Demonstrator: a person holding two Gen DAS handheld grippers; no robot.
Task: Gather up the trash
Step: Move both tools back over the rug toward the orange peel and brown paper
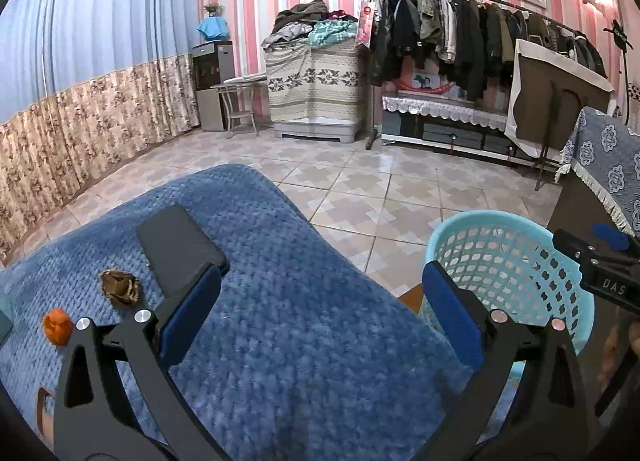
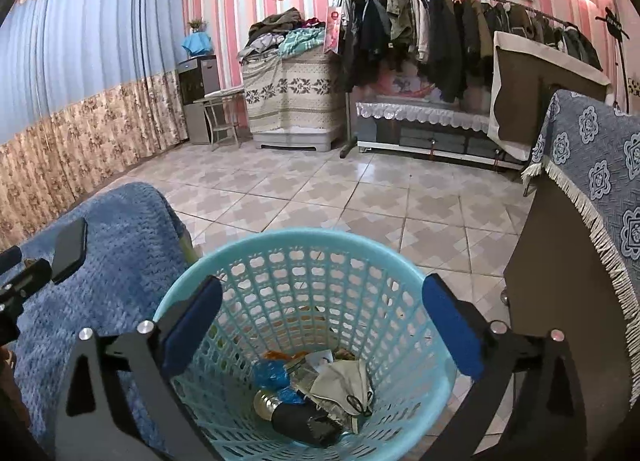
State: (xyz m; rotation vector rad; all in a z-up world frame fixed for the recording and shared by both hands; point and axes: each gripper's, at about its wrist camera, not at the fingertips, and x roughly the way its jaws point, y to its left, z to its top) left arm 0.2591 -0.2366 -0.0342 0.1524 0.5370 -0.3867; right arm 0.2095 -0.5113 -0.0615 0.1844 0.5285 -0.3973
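Inside the turquoise basket (image 2: 304,281), seen from the right wrist camera, several pieces of trash already lie at the bottom: a crumpled grey-white mask (image 2: 340,381), some blue plastic (image 2: 272,375), a dark bottle-like thing (image 2: 300,421) and small scraps that I cannot name. The right gripper (image 2: 322,325) hangs above the basket's opening with its jaws spread wide and nothing between them, so I judge that its load is already dropped.

On the blue blanket (image 1: 300,301), in the left wrist view, two pieces are not yet collected: a brown crumpled husk or wrapper (image 1: 120,287) at about 9 o'clock, and an orange peel-like piece (image 1: 58,327) lower, near 8 o'clock. A dark phone (image 1: 180,245) lies beside them at about 10 o'clock; it is probably not trash. The left gripper (image 1: 320,321) is also wide and empty, over bare blanket, with the basket at its 3 o'clock.

So the task seems more than half done. What remains, as far as can be seen, is to take the two small pieces and carry them to the basket.
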